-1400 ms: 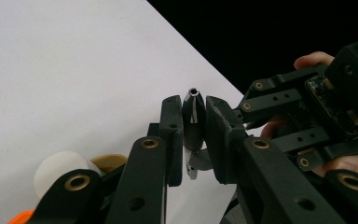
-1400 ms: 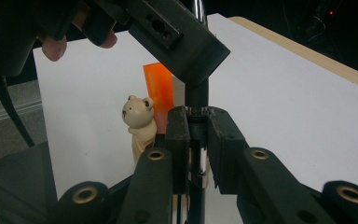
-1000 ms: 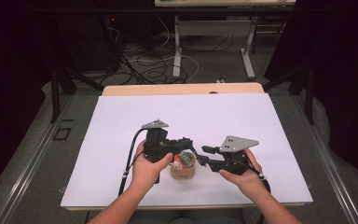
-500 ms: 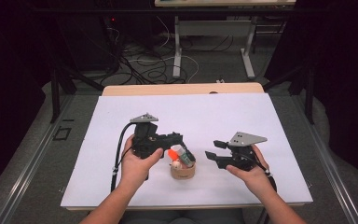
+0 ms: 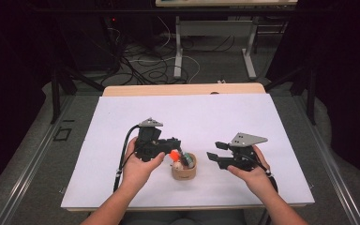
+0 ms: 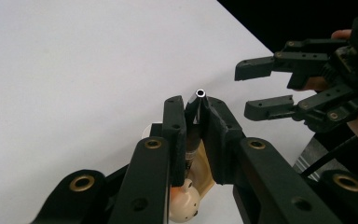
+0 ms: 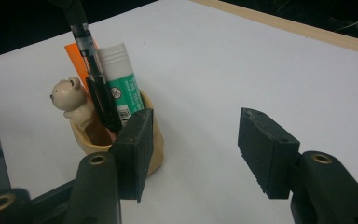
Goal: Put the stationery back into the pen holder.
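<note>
1. The left gripper (image 5: 177,149) is clamping a black pen (image 7: 95,88), lowering its tip into the bear-trimmed holder (image 7: 154,140) near the white bench's near edge (image 5: 187,206).
2. It should be keeping the pen upright, easing it beside the glue stick (image 7: 121,79).
3. The right gripper (image 7: 193,144), jaws having just been opening with nothing between them, is waiting just beside the holder.

a white table (image 5: 215,112) with a small tan pen cup (image 5: 184,169) on it

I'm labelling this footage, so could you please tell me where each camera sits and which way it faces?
High view: above the person's side, looking down on the white table; forearms, left gripper, right gripper.
Left gripper view: along its jaws clamping a pen.
Right gripper view: along open jaws toward the cup.
All three share the cup.
</note>
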Motion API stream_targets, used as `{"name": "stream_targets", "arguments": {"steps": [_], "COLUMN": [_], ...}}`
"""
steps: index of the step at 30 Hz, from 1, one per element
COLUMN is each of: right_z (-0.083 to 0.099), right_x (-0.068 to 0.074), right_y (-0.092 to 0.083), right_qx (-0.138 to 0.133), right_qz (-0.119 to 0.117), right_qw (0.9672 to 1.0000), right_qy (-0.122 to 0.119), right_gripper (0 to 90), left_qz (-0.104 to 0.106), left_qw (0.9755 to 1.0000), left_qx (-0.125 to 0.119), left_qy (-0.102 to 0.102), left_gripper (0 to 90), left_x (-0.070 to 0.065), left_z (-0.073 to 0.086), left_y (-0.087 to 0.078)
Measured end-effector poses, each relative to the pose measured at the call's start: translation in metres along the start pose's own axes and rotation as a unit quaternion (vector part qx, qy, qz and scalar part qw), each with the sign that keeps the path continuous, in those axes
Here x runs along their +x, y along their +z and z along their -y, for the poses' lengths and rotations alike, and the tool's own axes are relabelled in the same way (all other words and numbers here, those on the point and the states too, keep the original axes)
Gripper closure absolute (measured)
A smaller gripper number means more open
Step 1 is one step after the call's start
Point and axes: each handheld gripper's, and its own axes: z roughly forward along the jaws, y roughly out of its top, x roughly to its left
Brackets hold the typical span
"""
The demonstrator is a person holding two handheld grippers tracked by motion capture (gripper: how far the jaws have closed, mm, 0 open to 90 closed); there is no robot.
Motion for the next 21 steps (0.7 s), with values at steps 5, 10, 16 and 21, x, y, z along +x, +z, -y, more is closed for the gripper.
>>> {"name": "stream_targets", "arguments": {"steps": [5, 10, 16, 21], "right_z": [0.002, 0.003, 0.003, 0.003], "right_x": [-0.001, 0.0, -0.001, -0.001], "right_y": [0.001, 0.002, 0.003, 0.002], "right_qx": [-0.004, -0.001, -0.001, 0.0], "right_qz": [0.0, -0.001, -0.001, 0.001], "right_qw": [1.0, 1.0, 1.0, 1.0], "right_qy": [0.007, 0.005, 0.006, 0.007], "right_gripper": [45.5, 45.5, 45.5, 45.5], "left_qz": [0.001, 0.001, 0.019, 0.003], "left_qw": [1.0, 0.9999, 0.9996, 1.0], "left_qx": [0.004, 0.012, 0.016, -0.003], "left_qy": [0.005, 0.004, -0.013, -0.003], "left_gripper": [79.6, 79.6, 74.7, 67.7], "left_x": [-0.001, -0.001, 0.0, 0.002], "left_z": [0.004, 0.009, 0.013, 0.012], "left_y": [0.008, 0.017, 0.023, 0.019]}}
